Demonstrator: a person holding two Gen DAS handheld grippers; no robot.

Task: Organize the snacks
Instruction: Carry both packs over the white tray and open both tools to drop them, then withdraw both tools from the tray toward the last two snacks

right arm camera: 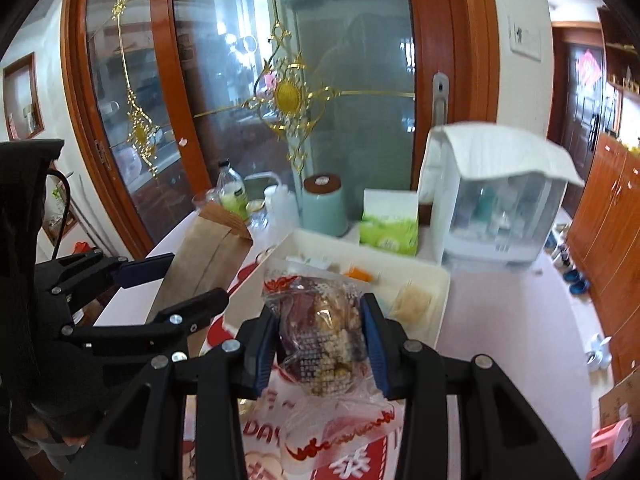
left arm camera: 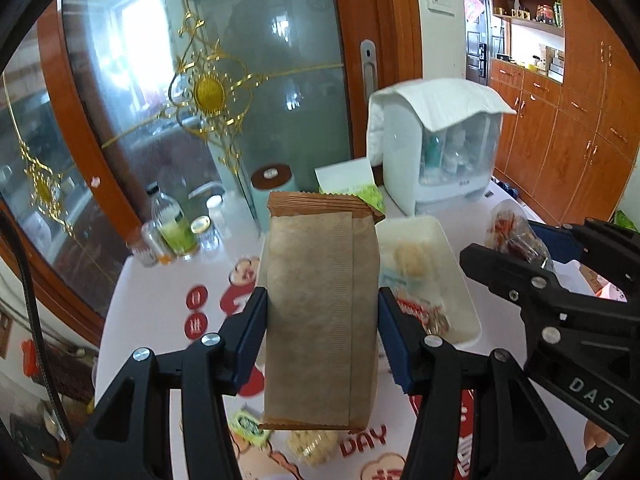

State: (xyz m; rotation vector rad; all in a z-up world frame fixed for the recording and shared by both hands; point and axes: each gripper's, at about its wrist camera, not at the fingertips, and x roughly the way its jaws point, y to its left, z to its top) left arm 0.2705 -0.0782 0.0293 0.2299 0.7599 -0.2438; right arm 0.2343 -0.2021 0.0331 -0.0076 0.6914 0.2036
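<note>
My left gripper (left arm camera: pixel 322 316) is shut on a tall brown paper snack pack (left arm camera: pixel 320 312), held upright above the table; it also shows at left in the right wrist view (right arm camera: pixel 204 268). My right gripper (right arm camera: pixel 320 340) is shut on a clear-wrapped dark nut snack (right arm camera: pixel 324 340), held just in front of the white tray (right arm camera: pixel 436 304). In the left wrist view the tray (left arm camera: pixel 460 280) lies behind the pack, with a pale round snack (left arm camera: pixel 410 260) and a red-printed packet (left arm camera: pixel 424 312) inside. The right gripper (left arm camera: pixel 496 252) with its snack (left arm camera: pixel 512 236) shows at right.
A green snack packet (left arm camera: pixel 250 426) and a pale puffed snack (left arm camera: pixel 312 444) lie on the red-printed tablecloth (left arm camera: pixel 160 292). A white dome-lid container (right arm camera: pixel 500 208), a green tissue box (right arm camera: pixel 390 224), a teal canister (right arm camera: pixel 324 204) and bottles (left arm camera: pixel 176 228) stand at the back by the glass doors.
</note>
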